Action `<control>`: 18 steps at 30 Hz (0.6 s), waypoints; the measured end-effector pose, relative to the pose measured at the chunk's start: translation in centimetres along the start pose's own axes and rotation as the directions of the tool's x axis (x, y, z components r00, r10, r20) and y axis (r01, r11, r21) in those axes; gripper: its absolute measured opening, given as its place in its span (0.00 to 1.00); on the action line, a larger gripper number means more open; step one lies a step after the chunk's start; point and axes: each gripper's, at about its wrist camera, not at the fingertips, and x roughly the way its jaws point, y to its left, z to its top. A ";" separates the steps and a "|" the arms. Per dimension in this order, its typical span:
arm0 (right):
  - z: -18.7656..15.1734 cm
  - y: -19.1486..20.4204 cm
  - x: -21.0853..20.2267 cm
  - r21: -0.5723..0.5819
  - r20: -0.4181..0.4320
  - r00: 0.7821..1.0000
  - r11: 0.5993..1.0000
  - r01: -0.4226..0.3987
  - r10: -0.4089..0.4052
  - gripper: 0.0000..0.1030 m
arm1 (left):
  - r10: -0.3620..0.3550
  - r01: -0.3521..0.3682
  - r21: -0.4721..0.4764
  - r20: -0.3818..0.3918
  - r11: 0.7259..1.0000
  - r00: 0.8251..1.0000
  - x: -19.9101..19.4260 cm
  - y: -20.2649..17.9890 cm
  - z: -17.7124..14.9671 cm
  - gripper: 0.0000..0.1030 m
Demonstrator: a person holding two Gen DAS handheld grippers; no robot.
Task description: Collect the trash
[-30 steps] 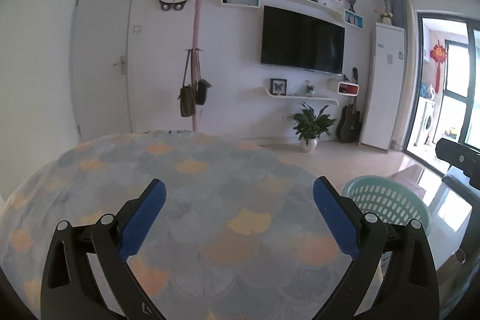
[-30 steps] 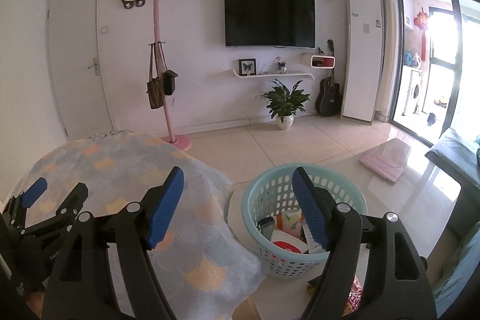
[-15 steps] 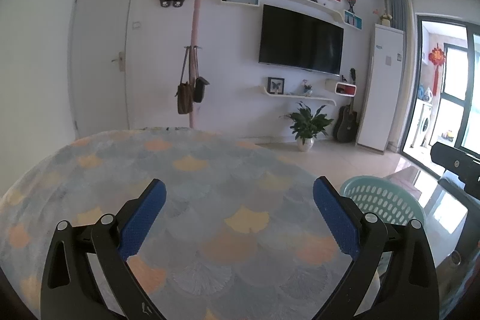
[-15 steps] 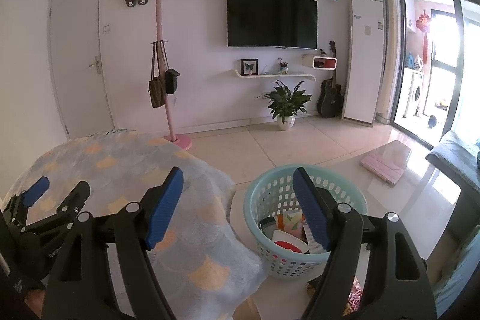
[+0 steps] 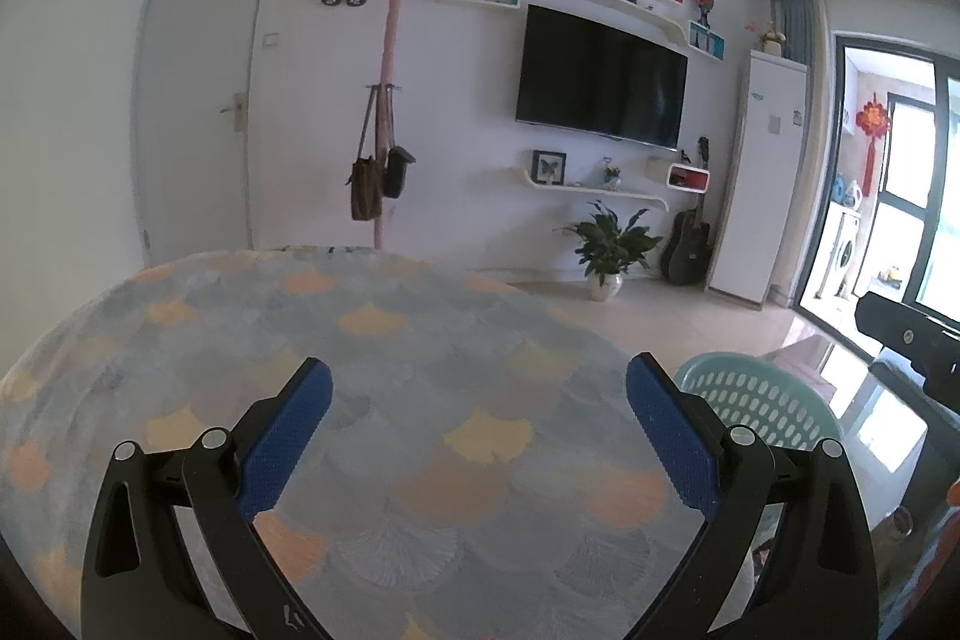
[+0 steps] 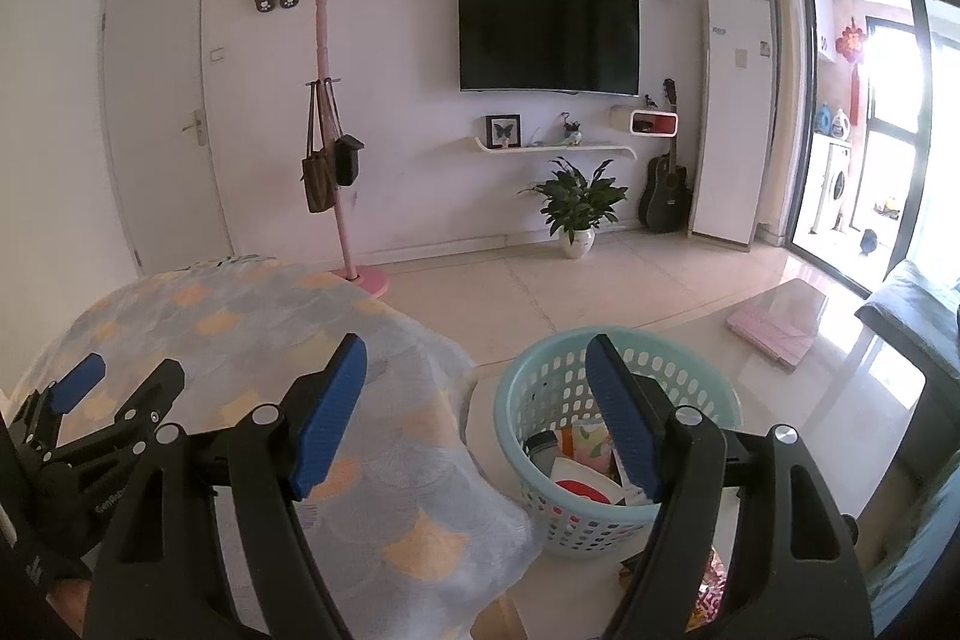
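A mint-green plastic basket (image 6: 558, 370) stands on the floor beside the table and holds several pieces of trash (image 6: 579, 472), among them packets and a bottle. My right gripper (image 6: 477, 412) hangs open above the gap between table edge and basket, nothing between its blue pads. Over the table, covered by a grey cloth with orange fan shapes (image 5: 384, 334), my left gripper (image 5: 479, 424) is open and empty. The basket (image 5: 762, 400) shows at the right of the left wrist view. The left gripper (image 6: 78, 400) also appears at the left edge of the right wrist view.
A pink coat stand (image 6: 336, 148) with bags rises behind the table. A potted plant (image 6: 576, 214), a guitar (image 6: 663, 196) and a white cabinet (image 6: 735, 112) line the far wall. A glass coffee table (image 6: 852, 370) with a pink pad (image 6: 774, 334) lies right of the basket.
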 end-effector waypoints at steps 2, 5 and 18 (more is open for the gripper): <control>0.0 0.0 0.0 0.004 -0.001 1.000 1.000 0.000 0.000 0.69 | 0.005 -0.005 0.003 0.004 1.000 1.000 -0.1 -0.3 0.1 0.93; 0.0 0.0 0.1 0.002 -0.001 1.000 1.000 -0.003 0.003 0.69 | 0.008 -0.008 -0.001 0.004 1.000 1.000 -0.2 -0.5 -0.1 0.93; -0.2 0.0 -0.1 0.005 0.000 1.000 1.000 -0.011 0.011 0.69 | 0.027 -0.027 0.011 0.007 1.000 1.000 -0.4 -1.1 -0.1 0.93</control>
